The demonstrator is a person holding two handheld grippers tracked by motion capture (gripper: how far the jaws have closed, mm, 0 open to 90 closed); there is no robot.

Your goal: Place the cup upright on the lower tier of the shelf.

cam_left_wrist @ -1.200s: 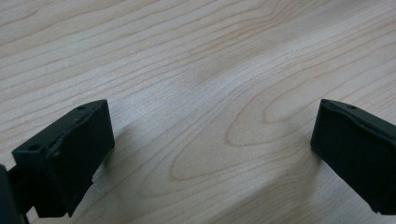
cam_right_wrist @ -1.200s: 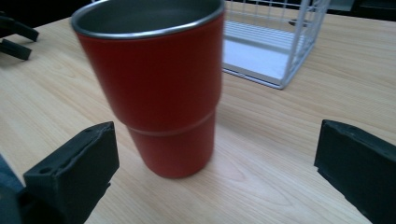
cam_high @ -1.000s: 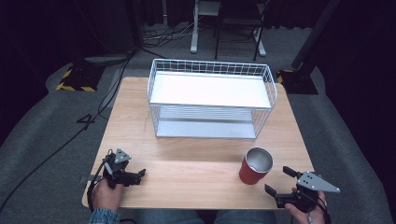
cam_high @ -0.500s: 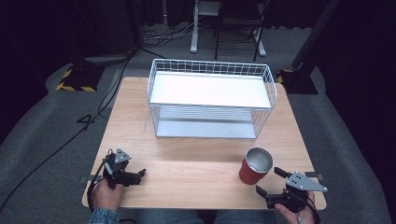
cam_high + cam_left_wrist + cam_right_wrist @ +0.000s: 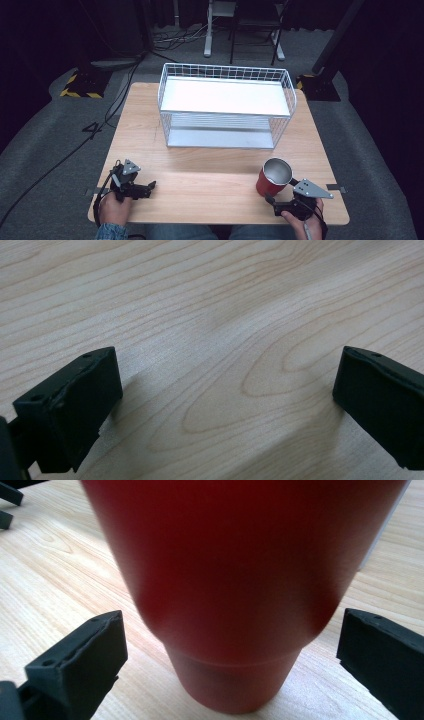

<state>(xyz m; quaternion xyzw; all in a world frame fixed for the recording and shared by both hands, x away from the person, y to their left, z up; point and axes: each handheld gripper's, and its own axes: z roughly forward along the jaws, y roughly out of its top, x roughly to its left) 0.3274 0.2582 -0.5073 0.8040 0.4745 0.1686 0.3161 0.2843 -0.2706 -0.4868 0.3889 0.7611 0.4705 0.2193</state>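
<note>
Red cup [image 5: 273, 177] now flanked by spread right gripper [image 5: 270, 199], moved closer | left gripper [image 5: 150, 186] unmoved, spread over table [image 5: 210, 192].

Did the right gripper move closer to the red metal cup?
Yes. The right gripper slid left along the wooden table's front edge, closing in on the red metal cup, which stayed put.

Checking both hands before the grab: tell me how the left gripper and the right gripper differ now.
The right gripper has the red cup between its open jaws; the left gripper frames bare table. The right gripper sits at the table's near right corner, the left gripper at its near left. Both are open, neither touching anything.
</note>
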